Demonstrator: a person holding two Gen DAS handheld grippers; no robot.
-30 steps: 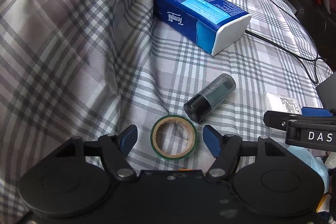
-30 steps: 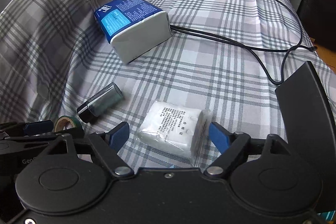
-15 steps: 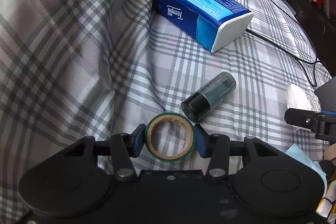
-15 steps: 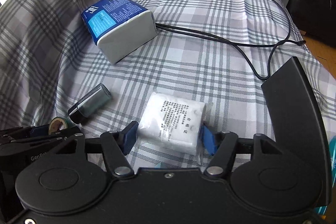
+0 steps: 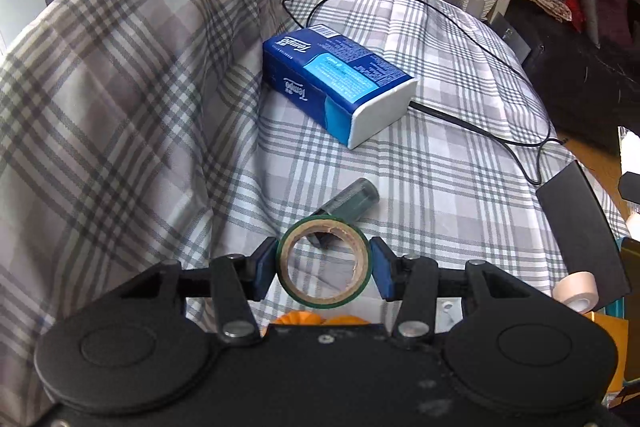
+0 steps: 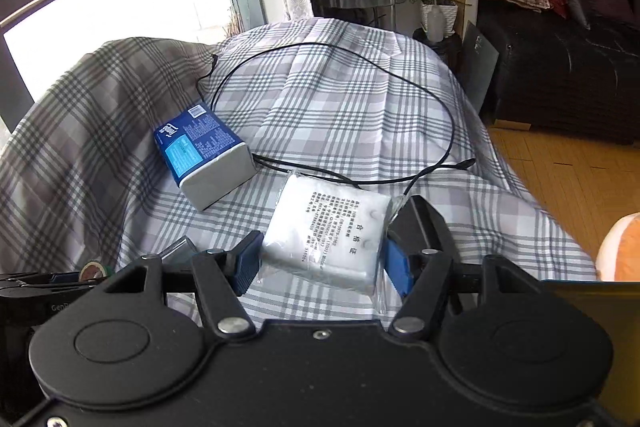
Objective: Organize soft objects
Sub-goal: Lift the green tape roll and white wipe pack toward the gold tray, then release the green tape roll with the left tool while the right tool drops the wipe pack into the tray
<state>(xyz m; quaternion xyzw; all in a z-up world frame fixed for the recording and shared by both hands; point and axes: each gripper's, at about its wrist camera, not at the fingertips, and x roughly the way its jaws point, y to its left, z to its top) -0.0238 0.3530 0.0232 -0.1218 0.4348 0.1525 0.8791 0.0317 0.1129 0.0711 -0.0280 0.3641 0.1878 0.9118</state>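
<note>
A grey plaid cloth (image 6: 360, 115) covers the table by a bright window (image 6: 100, 7), bearing a blue tissue pack (image 5: 336, 83) and black cable (image 6: 440, 107), while the right gripper (image 6: 322, 259) clamps a white wipes packet (image 6: 332, 231) and the left gripper (image 5: 323, 267) a green tape roll (image 5: 324, 263), both lifted.

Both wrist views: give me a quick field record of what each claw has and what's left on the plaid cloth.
left claw: shut on the green roll of tape, lifted off the cloth
right claw: shut on the white plastic-wrapped soft packet, lifted
on the grey plaid cloth: blue and white tissue pack, dark cylindrical bottle lying on its side, black cable
cable: runs close behind the tissue pack
</note>
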